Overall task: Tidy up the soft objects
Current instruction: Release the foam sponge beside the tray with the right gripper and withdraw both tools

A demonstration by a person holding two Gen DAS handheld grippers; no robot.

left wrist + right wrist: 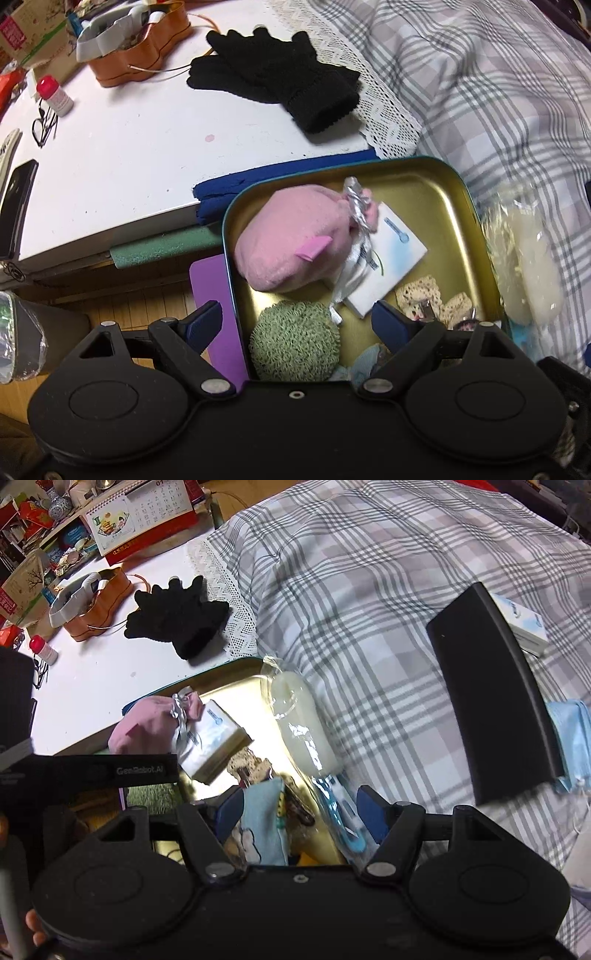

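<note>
A gold tin tray (436, 184) with a teal rim lies on the plaid bedcover. In it are a pink drawstring pouch (291, 243), a green knitted round pad (295, 345), a white tissue pack (388, 254) and small leopard-print pieces (424, 295). My left gripper (297, 326) is open just above the green pad, empty. My right gripper (301, 805) is open over the tray's near right corner (325, 845), above a light blue printed cloth (264, 819). A white item in clear plastic (304, 723) lies on the tray's right rim. Black gloves (277, 74) lie on the white table.
The white table (110, 155) holds an orange tin (140, 48), a red-capped bottle (55, 96), glasses and a phone (16, 206). On the bedcover (369, 609) lie a black case (491, 709), a white box (524, 620) and blue masks (572, 734). A purple sheet (210, 291) sits beside the tray.
</note>
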